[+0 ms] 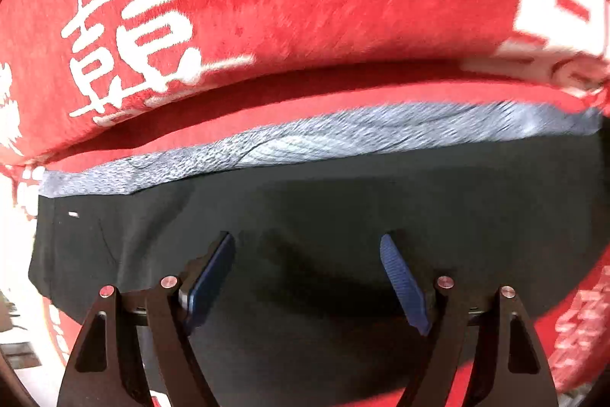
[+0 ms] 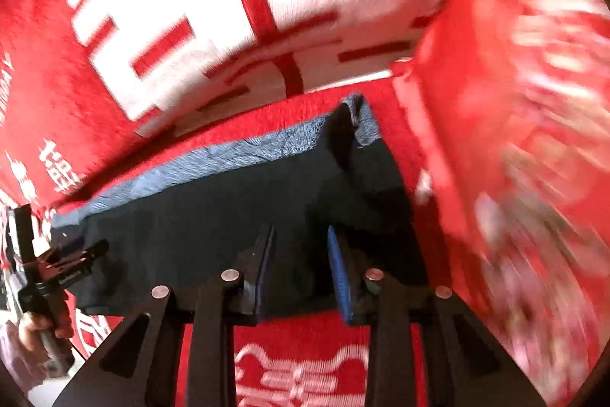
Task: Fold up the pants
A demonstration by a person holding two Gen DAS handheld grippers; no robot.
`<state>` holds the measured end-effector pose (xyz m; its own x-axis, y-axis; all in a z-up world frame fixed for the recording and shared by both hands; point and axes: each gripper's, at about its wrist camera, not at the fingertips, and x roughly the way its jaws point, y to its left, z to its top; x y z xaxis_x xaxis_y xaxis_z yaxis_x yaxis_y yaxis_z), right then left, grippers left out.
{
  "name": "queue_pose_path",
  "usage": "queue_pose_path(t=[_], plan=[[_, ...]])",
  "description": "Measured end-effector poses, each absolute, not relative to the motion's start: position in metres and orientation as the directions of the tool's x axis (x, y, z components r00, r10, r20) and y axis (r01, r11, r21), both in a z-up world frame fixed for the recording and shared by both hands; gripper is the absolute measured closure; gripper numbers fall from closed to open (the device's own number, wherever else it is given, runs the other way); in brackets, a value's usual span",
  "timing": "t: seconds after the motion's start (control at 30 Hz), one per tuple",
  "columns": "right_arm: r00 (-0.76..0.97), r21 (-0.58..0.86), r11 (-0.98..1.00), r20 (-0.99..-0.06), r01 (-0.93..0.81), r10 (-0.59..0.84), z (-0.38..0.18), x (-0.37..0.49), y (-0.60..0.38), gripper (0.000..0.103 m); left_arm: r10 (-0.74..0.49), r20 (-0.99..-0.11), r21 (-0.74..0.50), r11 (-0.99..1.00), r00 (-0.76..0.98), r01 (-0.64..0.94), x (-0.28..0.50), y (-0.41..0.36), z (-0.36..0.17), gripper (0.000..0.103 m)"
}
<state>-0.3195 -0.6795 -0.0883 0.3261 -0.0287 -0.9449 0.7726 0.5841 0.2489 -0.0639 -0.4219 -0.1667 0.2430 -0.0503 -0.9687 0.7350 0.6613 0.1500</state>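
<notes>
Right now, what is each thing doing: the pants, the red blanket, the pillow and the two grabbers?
Pants: dark, folded flat, lighter inside showing along the far edge.
Blanket: red, spread under the pants.
Pillow: red, lying behind the pants.
Left gripper: open above the pants, holding nothing.
Right gripper: partly open, pants edge between its jaws.

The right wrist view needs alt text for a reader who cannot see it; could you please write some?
Dark folded pants with a grey-blue inner layer showing along the far edge lie on a red cover with white characters. The right gripper hovers over their near edge, jaws parted; the left gripper is at far left.
</notes>
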Motion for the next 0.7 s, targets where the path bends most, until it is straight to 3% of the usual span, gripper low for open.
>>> queue_pose_path(t=[0.03, 0.17, 0.3, 0.37, 0.53, 0.6, 0.63, 0.7], plan=[[0.301, 0.237, 0.583, -0.953, 0.777, -0.014, -0.100, -0.324, -0.687, 0.076, -0.044, -0.971, 0.146, 0.664, 0.234, 0.733, -0.064, -0.418, -0.172, 0.023], [0.355, 0.312, 0.471, -0.935, 0.825, -0.003, -0.100, -0.350, -0.693, 0.077, -0.083, -0.973, 0.098, 0.695, 0.214, 0.713, -0.074, -0.391, -0.169, 0.023], [0.377, 0.351, 0.378, -0.926, 0.856, 0.008, -0.085, -0.367, -0.680, 0.065, -0.089, -0.973, 0.087, 0.708, 0.211, 0.701, -0.084, -0.376, -0.168, 0.023], [0.388, 0.368, 0.330, -0.921, 0.869, 0.005, -0.080, -0.373, -0.674, 0.051, -0.082, -0.974, 0.088, 0.718, 0.209, 0.691, -0.082, -0.373, -0.169, 0.023], [0.331, 0.316, 0.294, -0.943, 0.902, -0.003, -0.102, -0.358, -0.677, 0.050, -0.085, -0.969, 0.106, 0.704, 0.231, 0.702, -0.092, -0.371, -0.170, 0.023], [0.413, 0.412, 0.189, -0.910, 0.891, 0.038, -0.115, -0.365, -0.686, 0.087, -0.084, -0.970, 0.105, 0.701, 0.227, 0.705, -0.095, -0.369, -0.170, 0.023], [0.440, 0.441, 0.163, -0.897, 0.882, 0.045, -0.115, -0.364, -0.688, 0.093, -0.080, -0.972, 0.104, 0.700, 0.221, 0.707, -0.094, -0.374, -0.167, 0.023], [0.467, 0.460, 0.207, -0.884, 0.864, 0.012, -0.101, -0.365, -0.682, 0.094, -0.078, -0.974, 0.101, 0.692, 0.214, 0.715, -0.095, -0.375, -0.163, 0.023]])
